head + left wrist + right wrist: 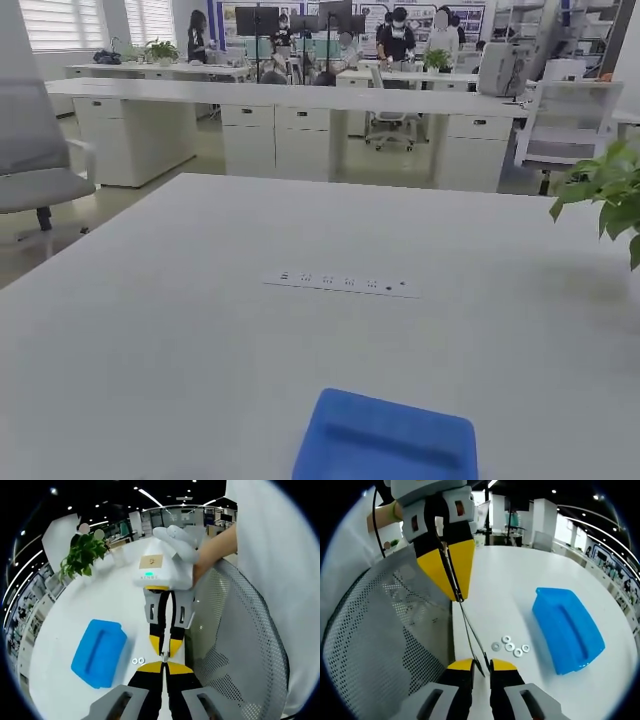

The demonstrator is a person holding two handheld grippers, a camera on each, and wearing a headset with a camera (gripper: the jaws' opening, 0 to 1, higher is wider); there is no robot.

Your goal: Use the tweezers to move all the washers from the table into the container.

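Note:
A blue container (pixel 385 440) lies on the white table (pixel 200 330) at the near edge; it is also in the left gripper view (pixel 99 652) and the right gripper view (pixel 567 630). Several small metal washers (pixel 510 646) lie in a cluster on the table beside it, and two of them show as washers (pixel 138 660) just left of my jaws. The two grippers face each other tip to tip at the table's edge, with thin tweezers (pixel 470 635) spanning them. My left gripper (pixel 165 665) is shut on one end. My right gripper (pixel 481 666) pinches the other end, jaws slightly apart.
A mesh chair back (pixel 385 630) stands close beside the grippers at the table's edge. An inset power strip (pixel 340 283) sits mid-table, and a potted plant (pixel 610 190) stands at the right. More desks and several people are far behind.

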